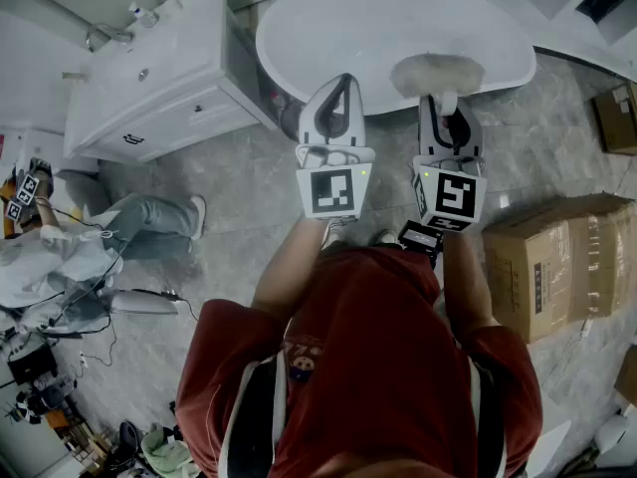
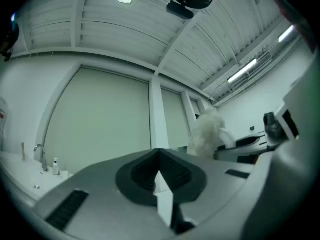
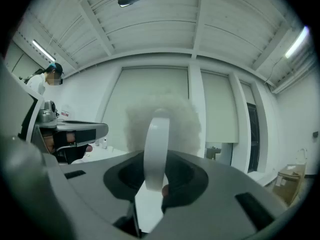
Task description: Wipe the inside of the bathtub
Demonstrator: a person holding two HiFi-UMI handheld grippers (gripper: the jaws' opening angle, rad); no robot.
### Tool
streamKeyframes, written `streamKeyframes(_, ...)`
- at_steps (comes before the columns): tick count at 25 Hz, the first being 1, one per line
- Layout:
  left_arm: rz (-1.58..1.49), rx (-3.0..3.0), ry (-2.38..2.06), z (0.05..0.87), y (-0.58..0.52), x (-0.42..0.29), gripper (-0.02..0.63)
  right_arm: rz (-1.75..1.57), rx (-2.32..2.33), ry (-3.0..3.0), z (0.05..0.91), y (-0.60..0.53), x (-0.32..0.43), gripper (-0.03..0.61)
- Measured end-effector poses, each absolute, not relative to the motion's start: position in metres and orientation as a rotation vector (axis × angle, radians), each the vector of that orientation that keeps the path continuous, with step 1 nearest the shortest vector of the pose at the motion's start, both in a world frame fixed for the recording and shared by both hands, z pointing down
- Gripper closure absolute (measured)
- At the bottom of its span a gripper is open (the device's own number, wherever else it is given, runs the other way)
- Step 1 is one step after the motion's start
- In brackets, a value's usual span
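The right gripper (image 1: 444, 116) pinches the white handle (image 3: 156, 144) of a fluffy wiper (image 1: 438, 73), held at the bathtub's (image 1: 368, 18) near edge, ready to reach inside — the left gripper (image 1: 340, 86), pressed together and empty, hangs beside it.

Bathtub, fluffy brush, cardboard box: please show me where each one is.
bathtub (image 1: 338, 28), head view, bare inner surface
fluffy brush (image 1: 438, 75), head view, middle of its fluffy head
cardboard box (image 1: 557, 262), head view, its top face
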State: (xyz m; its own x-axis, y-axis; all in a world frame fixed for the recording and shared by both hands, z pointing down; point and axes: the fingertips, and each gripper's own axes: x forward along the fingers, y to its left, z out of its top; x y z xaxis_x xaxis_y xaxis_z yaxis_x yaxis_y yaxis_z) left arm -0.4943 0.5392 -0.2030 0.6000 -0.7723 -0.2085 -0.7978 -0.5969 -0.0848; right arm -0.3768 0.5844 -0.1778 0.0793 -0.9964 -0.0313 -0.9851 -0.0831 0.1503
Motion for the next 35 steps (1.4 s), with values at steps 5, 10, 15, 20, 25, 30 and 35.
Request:
streamKeyframes(5, 0.214, -2.643, 1.311, -0.202, 0.552, -0.474, 0.598, -0.184, 2.229, -2.081, -0.173, 0.596, -0.358, 0.48)
streamKeyframes(10, 0.202, -2.638, 1.308, -0.201, 0.548, -0.456, 0.598, -0.171, 2.235, -2.094, -0.171, 0.589, -0.342, 0.48)
streamKeyframes(15, 0.199, -2.636, 1.315, -0.199, 0.547, -0.434, 0.598, -0.145, 2.262, -2.108, -0.165, 0.586, -0.321, 0.48)
streamKeyframes(20, 0.179, -2.631, 1.35, -0.191, 0.551, -0.409, 0.598, -0.131, 2.252, -2.139, -0.159, 0.588, -0.299, 0.48)
streamKeyframes(25, 0.146, -2.628, 1.39, -0.181, 0.545, -0.395, 0.598, -0.089, 2.21, -2.162, -0.144, 0.583, -0.286, 0.48)
streamKeyframes(30, 0.141, -2.632, 1.392, -0.17, 0.523, -0.383, 0.598, -0.055, 2.192, -2.167, -0.131, 0.561, -0.277, 0.48)
streamKeyframes(35, 0.153, -2.639, 1.399, -0.162, 0.47, -0.377, 0.598, -0.055, 2.18, -2.15, -0.125, 0.51, -0.269, 0.48)
